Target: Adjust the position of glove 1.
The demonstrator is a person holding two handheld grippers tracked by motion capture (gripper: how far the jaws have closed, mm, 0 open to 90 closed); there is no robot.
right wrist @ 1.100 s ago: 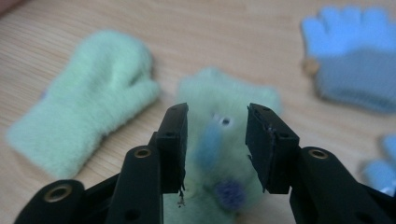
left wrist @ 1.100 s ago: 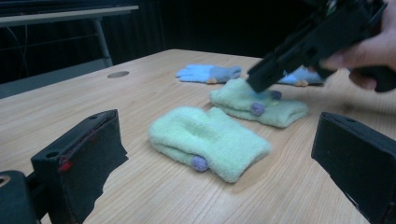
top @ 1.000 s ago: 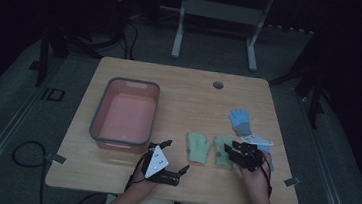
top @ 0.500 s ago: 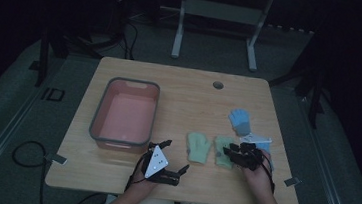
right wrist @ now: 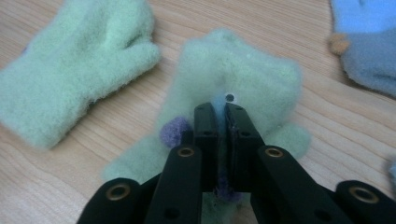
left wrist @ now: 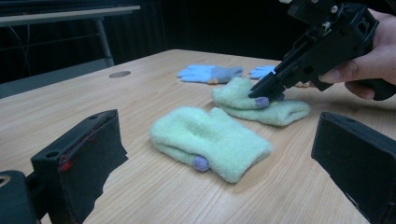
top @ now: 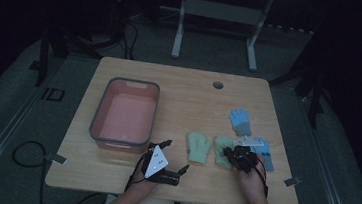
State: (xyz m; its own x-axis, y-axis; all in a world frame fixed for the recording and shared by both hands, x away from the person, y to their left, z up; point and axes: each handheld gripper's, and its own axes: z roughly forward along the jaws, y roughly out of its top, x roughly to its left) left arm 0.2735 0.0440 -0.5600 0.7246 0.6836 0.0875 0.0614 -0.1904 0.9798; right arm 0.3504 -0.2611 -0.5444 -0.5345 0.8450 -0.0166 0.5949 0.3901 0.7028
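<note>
High view, left to right: a pink bin (top: 124,116) with grey rim was seen on the left half of the wooden table (top: 185,90), w/ nothing visible inside. Just below its near right corner the left gripper (top: 176,157) was held low over bare tabletop, jaws well apart, nothing btwn them; in the left gripper view the two black jaws stood wide at either side, w/ the gloves beyond. Next, a light-green glove (top: 198,147) lay flat near table centre, a small purple pompom (left wrist: 201,163) at its cuff. Just right of it, a second light-green glove (right wrist: 238,74) was lying, on which the right gripper (right wrist: 221,109) had been brought down; its jaws had just been closing and were seen pressed together on a pinch of the glove's fleece beside its own purple pompom (right wrist: 173,130), as shown in the right gripper view. The right hand (left wrist: 369,65) was seen around the gripper's handle. Farther right, two blue gloves were lying: one (top: 240,120) toward the far side, one (top: 263,152) nearer, just beside the right gripper. A round grommet hole (top: 218,84) was noted near the table's far edge.
</note>
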